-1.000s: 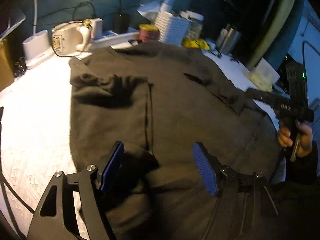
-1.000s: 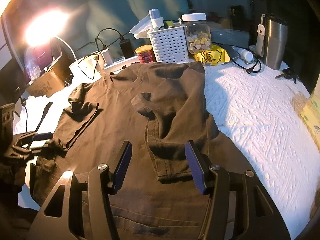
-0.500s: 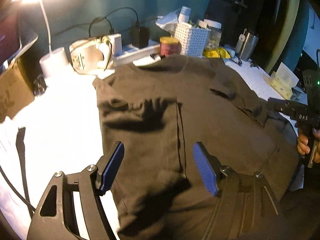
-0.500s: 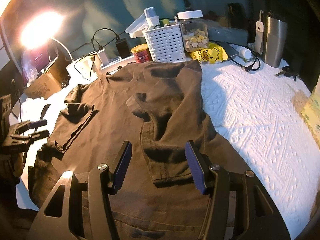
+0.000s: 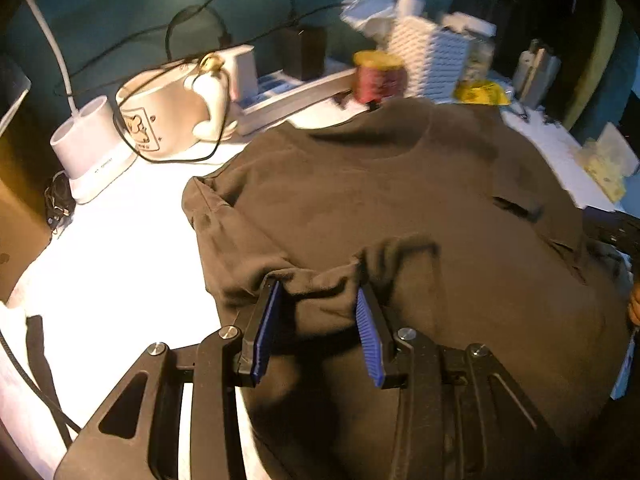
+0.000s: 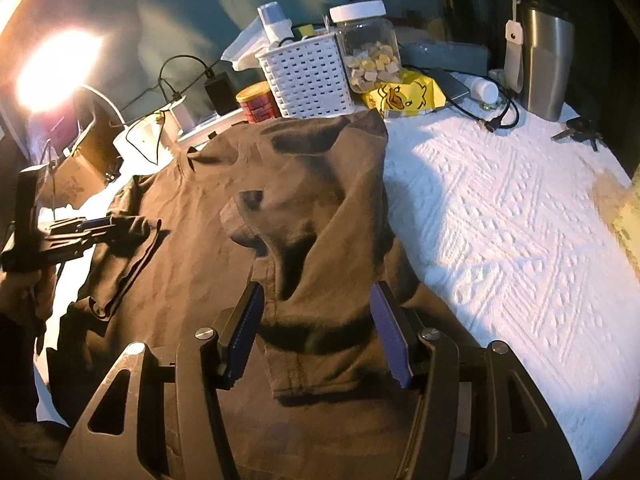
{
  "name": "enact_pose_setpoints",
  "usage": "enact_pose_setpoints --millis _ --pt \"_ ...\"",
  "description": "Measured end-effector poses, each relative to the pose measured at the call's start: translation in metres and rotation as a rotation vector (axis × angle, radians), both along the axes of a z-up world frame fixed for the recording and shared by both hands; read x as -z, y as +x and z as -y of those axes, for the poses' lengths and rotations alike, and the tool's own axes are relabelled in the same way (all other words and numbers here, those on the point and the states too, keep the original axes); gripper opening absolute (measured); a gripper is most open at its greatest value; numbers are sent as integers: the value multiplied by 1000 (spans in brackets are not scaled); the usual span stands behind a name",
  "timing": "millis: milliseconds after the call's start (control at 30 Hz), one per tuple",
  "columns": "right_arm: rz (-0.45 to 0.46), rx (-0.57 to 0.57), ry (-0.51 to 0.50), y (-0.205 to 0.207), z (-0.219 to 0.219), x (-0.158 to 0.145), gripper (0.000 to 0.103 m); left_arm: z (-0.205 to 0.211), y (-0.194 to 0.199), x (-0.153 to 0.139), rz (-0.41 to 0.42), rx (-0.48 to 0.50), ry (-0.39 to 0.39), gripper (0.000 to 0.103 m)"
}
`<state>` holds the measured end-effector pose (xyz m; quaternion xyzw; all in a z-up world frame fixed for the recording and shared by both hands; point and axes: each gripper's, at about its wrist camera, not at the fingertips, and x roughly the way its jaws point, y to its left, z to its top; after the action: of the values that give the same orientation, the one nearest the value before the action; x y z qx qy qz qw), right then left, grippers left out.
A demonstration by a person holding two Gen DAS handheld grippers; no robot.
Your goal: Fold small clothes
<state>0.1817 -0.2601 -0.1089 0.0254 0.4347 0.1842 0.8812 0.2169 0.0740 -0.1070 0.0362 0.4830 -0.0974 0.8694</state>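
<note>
Now left claw [image 5: 318, 296] has been closing, bunched shirt [image 5: 400, 200] between; right claw [image 6: 316, 300] gapes.

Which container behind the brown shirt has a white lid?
The clear plastic jar of snack pieces, right of the white lattice basket. The basket is open-topped, the red can has a yellowish top, the steel tumbler a dark one.

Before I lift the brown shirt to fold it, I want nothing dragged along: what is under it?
Around the brown shirt only the white textured cloth shows, so it likely continues beneath. Anything small under the fabric is covered and cannot be seen.
</note>
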Motion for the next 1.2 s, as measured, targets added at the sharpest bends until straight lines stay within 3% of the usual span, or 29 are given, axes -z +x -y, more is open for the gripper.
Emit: enact_pose_setpoints --millis 133,333,433,600,800,1000,1200 --pt "-22 -11 -4 8 -7 6 59 -7 18 14 -6 -26 52 37" --pt "-28 -31 -12 15 -16 7 59 -7 30 12 71 -93 146 31" --pt "-24 -35 -23 14 -20 6 59 -8 28 8 77 -106 154 31" --pt "-8 -26 -18 11 -17 2 59 -5 -3 -10 93 -97 97 31" --pt "-7 -12 -23 6 -11 2 59 11 -55 -10 20 -17 -53 31" --pt "-17 15 0 1 -7 3 59 32 -84 11 -68 50 -79 31" --pt "-11 9 -1 -10 -11 2 59 39 -112 13 -50 86 -111 31"
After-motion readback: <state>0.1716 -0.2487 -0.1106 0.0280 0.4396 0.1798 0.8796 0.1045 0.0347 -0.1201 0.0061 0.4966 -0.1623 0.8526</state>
